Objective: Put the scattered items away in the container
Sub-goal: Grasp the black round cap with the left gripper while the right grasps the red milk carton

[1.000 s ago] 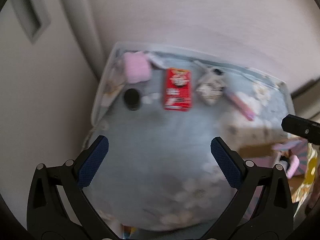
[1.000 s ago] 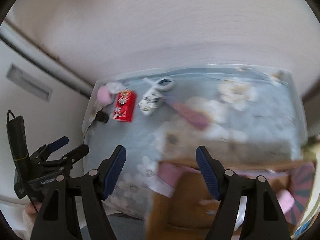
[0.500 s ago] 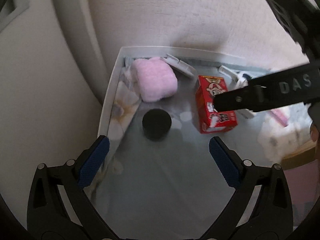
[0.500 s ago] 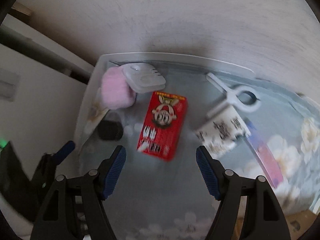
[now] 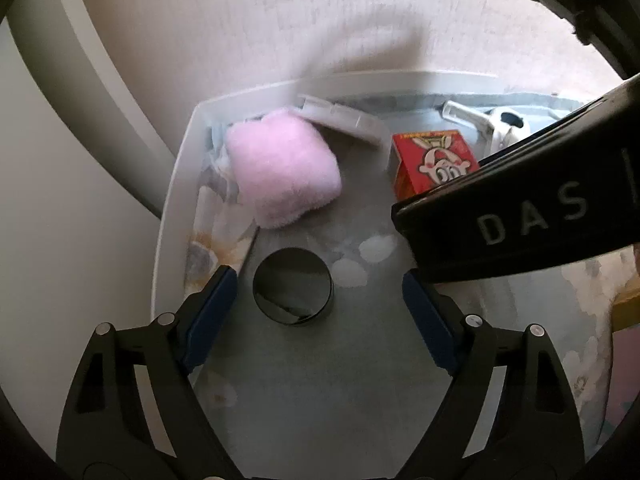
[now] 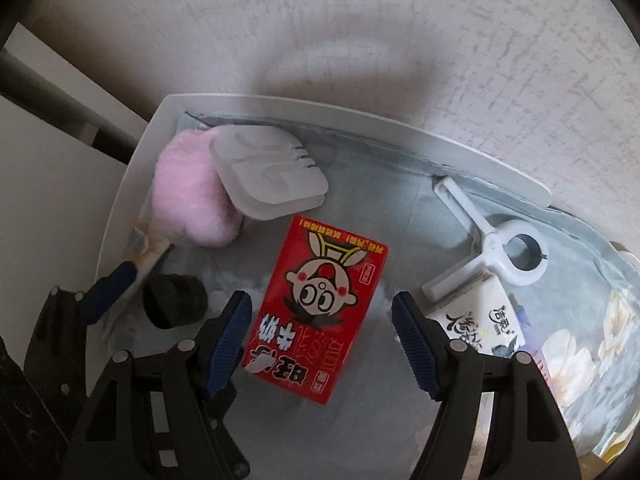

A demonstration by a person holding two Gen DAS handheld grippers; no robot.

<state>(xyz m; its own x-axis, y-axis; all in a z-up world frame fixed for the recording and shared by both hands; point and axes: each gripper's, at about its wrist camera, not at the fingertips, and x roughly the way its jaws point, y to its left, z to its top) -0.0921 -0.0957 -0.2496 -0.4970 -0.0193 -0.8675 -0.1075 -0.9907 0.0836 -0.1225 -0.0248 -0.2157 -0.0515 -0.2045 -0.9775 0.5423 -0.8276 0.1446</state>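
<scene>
Nothing binned yet: left gripper (image 5: 320,296) spread around the black cap (image 5: 293,285), right gripper (image 6: 322,320) spread over the red box (image 6: 316,308), everything else waiting.

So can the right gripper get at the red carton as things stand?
Probably yes. The right gripper is open with the red carton lying flat between its fingers; the black cap and white box sit outside them.
</scene>
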